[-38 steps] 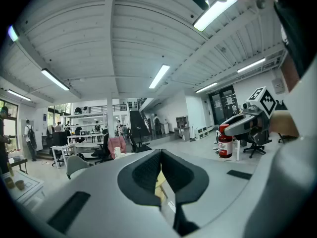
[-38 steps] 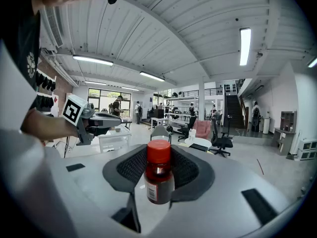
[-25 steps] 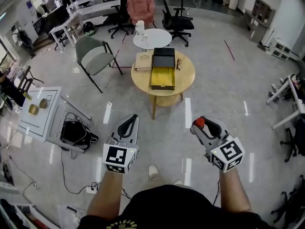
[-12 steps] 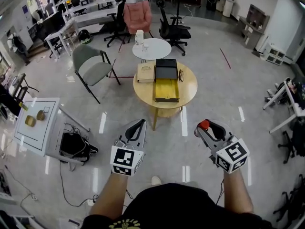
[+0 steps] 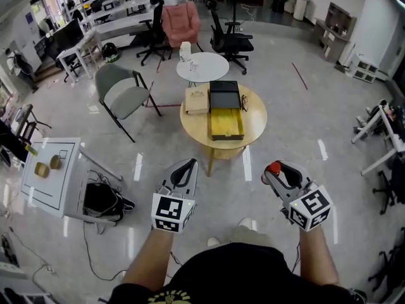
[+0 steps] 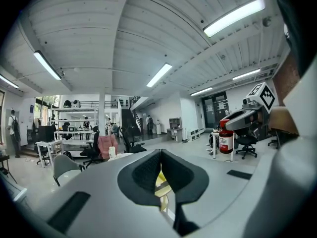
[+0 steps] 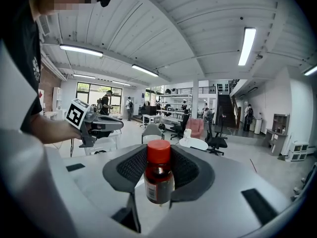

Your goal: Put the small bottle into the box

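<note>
While left gripper (image 5: 188, 164) sits closed, right gripper (image 5: 276, 171) jaws clamp a red-capped small bottle (image 7: 159, 180).

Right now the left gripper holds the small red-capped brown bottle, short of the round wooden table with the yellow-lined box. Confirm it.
Wrong gripper: the right gripper is shut on the small red-capped brown bottle, as the right gripper view shows; the left gripper is shut, empty. It is short of the round wooden table with the yellow-lined box.
</note>
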Demonstrator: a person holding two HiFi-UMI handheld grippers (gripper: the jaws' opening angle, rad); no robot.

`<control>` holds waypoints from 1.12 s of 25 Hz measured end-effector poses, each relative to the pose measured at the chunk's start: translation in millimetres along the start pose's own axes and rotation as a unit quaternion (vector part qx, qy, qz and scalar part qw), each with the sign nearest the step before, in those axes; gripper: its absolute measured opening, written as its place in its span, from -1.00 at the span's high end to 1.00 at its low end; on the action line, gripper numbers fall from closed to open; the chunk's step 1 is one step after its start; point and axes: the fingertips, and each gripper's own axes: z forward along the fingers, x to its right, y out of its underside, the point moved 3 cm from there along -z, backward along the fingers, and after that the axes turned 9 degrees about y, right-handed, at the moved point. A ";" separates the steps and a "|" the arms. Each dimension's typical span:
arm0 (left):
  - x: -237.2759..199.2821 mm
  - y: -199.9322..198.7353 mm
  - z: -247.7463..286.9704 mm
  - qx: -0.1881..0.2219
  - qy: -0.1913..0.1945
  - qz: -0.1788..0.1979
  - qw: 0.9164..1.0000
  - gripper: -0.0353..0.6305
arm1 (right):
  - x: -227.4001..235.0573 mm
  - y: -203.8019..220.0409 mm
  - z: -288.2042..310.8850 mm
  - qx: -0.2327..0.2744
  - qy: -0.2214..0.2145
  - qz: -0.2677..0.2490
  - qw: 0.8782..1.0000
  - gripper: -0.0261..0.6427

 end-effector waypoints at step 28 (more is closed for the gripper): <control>-42.4 15.6 88.0 -0.029 -0.011 -0.019 0.999 0.84 | 65.3 17.3 89.9 -0.028 -0.025 0.029 0.999 0.46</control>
